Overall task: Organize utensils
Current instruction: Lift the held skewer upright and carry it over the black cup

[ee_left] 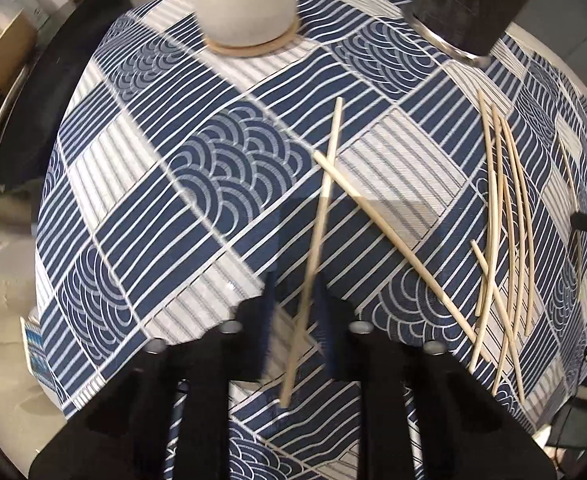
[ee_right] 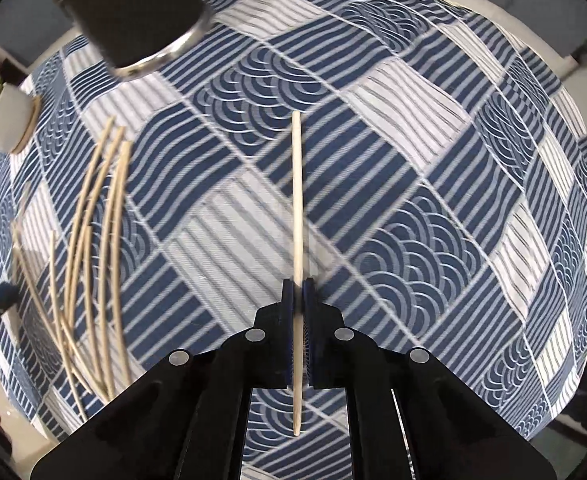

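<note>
In the left wrist view, the left gripper sits at 6 o'clock, pointing down at a table covered with a blue-and-white patterned cloth. Its jaws are pressed in on a single chopstick, which runs from between the pads up toward 12 o'clock and pokes out below them toward 6. A second chopstick lies on the cloth, crossing the held one near the centre and running down toward 4 o'clock. At 3 o'clock a loose bundle of chopsticks lies on the cloth, mostly lengthwise and overlapping one another. A white plant pot stands on a round coaster at 12 o'clock. A dark container with a metal rim shows at 1 o'clock. The edge of a dark tool at 3 o'clock is too cut off to identify.

In the right wrist view, the right gripper is at 6 o'clock, pointing straight down at the same cloth. Its jaws pinch one chopstick that runs straight up toward 12 o'clock, its lower end sticking out below the pads. The bundle of chopsticks lies at 9 o'clock, well apart from the held one. The dark container is at 11 o'clock, and the plant pot at 10 o'clock by the table edge.
</note>
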`<state>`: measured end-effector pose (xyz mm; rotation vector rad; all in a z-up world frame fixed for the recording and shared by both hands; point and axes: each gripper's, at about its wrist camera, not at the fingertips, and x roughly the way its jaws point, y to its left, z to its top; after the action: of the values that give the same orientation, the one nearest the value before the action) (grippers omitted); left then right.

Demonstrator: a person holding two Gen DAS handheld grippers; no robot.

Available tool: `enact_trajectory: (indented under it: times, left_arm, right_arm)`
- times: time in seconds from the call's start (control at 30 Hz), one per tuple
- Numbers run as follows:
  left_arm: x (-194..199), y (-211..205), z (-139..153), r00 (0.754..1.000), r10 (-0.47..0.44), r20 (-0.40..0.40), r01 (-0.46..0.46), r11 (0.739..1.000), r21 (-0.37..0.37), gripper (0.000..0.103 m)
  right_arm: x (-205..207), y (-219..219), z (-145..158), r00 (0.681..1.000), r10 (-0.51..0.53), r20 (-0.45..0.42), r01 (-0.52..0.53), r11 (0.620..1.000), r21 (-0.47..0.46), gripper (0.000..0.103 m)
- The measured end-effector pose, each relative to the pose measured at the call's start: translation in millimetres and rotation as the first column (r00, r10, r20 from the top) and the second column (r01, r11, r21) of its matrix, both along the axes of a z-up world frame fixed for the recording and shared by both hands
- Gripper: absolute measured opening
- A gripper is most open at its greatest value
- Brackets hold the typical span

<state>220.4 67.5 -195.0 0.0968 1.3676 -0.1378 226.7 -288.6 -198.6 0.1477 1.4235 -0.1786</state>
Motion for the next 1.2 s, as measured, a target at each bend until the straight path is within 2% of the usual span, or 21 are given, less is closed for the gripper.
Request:
enact_trajectory:
  times: [0.1, 0.27, 0.57, 0.73, 0.8, 0.97, 1.1, 1.2]
  left_arm:
    - [-2, 17, 0, 0.999, 0.052, -0.017, -0.052, 0.998, -0.022, 0.005]
    - [-13, 38, 0, 0.997, 0.081, -0.002, -0.081, 0.996, 0.034, 0.005]
    - [-63, 66, 8, 0.990, 0.139, 0.015, -0.139, 0.990, 0.022, 0.005]
    - [-91, 67, 26, 0.988, 0.144, 0.062, -0.145, 0.989, 0.010, 0.005]
    - [-107, 59, 34, 0.987, 0.129, 0.094, -0.130, 0.992, 0.001, 0.005]
    - [-90, 41, 67, 0.982, 0.125, 0.144, -0.121, 0.992, -0.035, 0.005]
    - [-73, 37, 91, 0.974, 0.111, 0.199, -0.101, 0.993, -0.062, 0.005]
    - [-57, 25, 117, 0.959, 0.093, 0.268, -0.087, 0.996, -0.033, 0.005]
  right_arm:
    - [-8, -17, -1, 1.000, -0.027, -0.003, 0.027, 1.000, -0.007, 0.004]
    - [-33, -48, 0, 0.998, -0.065, 0.014, 0.065, 0.998, -0.001, 0.004]
    - [-101, -84, 18, 0.991, -0.108, 0.078, 0.110, 0.994, -0.017, 0.004]
    - [-121, -75, 29, 0.985, -0.110, 0.131, 0.115, 0.993, -0.030, 0.004]
    - [-132, -65, 44, 0.981, -0.111, 0.159, 0.119, 0.992, -0.040, 0.004]
    - [-141, -56, 77, 0.967, -0.118, 0.226, 0.127, 0.992, -0.027, 0.004]
    - [-132, -53, 106, 0.946, -0.071, 0.316, 0.080, 0.997, -0.018, 0.005]
    - [-125, -51, 130, 0.924, -0.042, 0.381, 0.052, 0.998, -0.017, 0.005]
